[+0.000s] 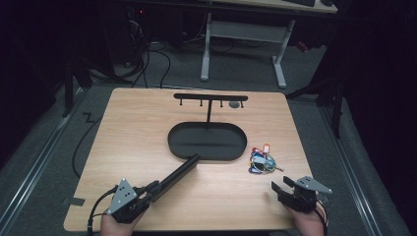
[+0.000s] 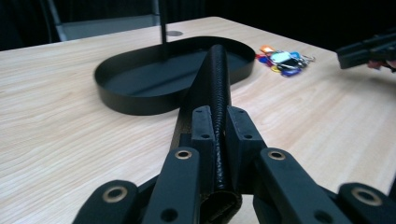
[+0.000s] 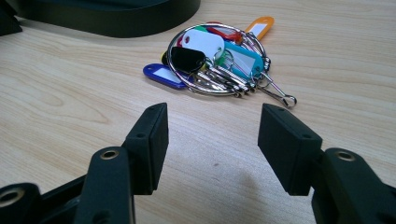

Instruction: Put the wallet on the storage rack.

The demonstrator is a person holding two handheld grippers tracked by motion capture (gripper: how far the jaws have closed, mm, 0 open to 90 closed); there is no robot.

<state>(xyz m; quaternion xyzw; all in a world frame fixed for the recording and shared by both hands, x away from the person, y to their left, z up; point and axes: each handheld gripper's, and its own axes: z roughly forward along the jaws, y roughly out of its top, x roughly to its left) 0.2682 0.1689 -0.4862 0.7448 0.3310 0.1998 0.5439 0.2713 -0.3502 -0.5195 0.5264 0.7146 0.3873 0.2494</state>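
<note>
My left gripper (image 1: 154,188) (image 2: 219,128) is shut on the near end of a long black leather case (image 1: 179,172) (image 2: 218,79). The case's far end rests at the near rim of a black oval tray (image 1: 173,142) (image 2: 135,102). From the tray rises a thin T-shaped hook stand (image 1: 210,98). A bunch of keys with coloured tags (image 1: 262,161) (image 3: 212,56) (image 2: 282,58) lies flat on the table right of the tray. My right gripper (image 1: 283,186) (image 3: 212,140) stands open just short of the keys, nothing between its jaws. It also appears far off (image 2: 369,49) in the left gripper view.
The wooden table (image 1: 137,123) has bare room on its left half and along the front edge. A small grey disc (image 1: 235,104) lies behind the stand. Beyond the table stand a desk frame (image 1: 243,44) and cables on the floor.
</note>
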